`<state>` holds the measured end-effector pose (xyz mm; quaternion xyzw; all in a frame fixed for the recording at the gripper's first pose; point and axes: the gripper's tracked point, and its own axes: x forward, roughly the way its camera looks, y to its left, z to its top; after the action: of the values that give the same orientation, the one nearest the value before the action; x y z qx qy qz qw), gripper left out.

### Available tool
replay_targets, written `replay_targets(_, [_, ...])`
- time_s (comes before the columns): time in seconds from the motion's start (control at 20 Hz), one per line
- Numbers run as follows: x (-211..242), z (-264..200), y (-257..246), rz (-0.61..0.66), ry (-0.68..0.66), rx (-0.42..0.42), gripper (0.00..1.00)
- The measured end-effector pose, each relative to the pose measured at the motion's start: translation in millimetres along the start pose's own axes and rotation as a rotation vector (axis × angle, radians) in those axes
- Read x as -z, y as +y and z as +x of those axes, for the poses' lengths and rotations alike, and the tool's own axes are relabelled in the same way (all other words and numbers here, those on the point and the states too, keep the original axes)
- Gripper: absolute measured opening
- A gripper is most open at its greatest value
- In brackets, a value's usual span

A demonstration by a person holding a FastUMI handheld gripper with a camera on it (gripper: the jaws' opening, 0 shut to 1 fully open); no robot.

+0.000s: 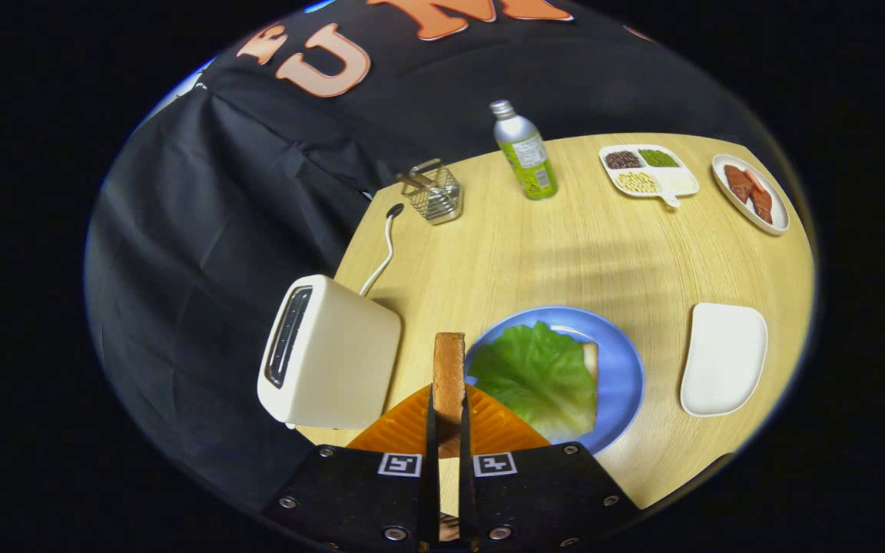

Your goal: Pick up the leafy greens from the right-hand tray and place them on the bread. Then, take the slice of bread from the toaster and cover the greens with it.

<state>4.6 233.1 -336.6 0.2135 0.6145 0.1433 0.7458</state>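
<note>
Claw [449,430] nearly closed, both fingers pressing the flat faces of a toast slice [449,376] held upright on edge between them; crust brown, crumb surface porous. Just beyond the fingers, to the right, a round blue plate [627,361] carries a crinkled leafy green [541,376] spread over a bread slice [590,361], of which one pale edge peeks out. Left of the fingers stands a cream toaster [335,361], rounded box, dark slot on top, white cord trailing away. Right of the plate, a smooth white tray [723,357], seemingly bare. Worktop [535,253] is pale wood grain. Ribbed orange sheet [404,426] under the fingers.
</note>
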Motion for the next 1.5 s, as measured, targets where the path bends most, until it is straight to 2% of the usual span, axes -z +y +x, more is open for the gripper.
replay_targets(0.35, [6.8, 19.0, -46.6, 0.059, 0.038, 0.047, 0.11])
replay_targets(0.85, [15.6, 33.9, -75.4, 0.032, 0.035, 0.093, 0.1])
replay_targets(0.95, [16.2, 34.7, -83.5, 0.015, 0.03, 0.117, 0.14])
replay_targets(1.1, [10.3, 33.9, -88.7, -0.011, 0.0, 0.144, 0.34])
replay_targets(1.2, [8.1, 31.6, -90.9, -0.025, -0.012, 0.16, 0.4])
replay_targets(1.3, [3.5, 27.3, -97.0, -0.042, -0.03, 0.199, 0.44])
replay_targets(1.5, [-19.7, 6.7, -88.5, -0.096, -0.137, 0.233, 0.45])
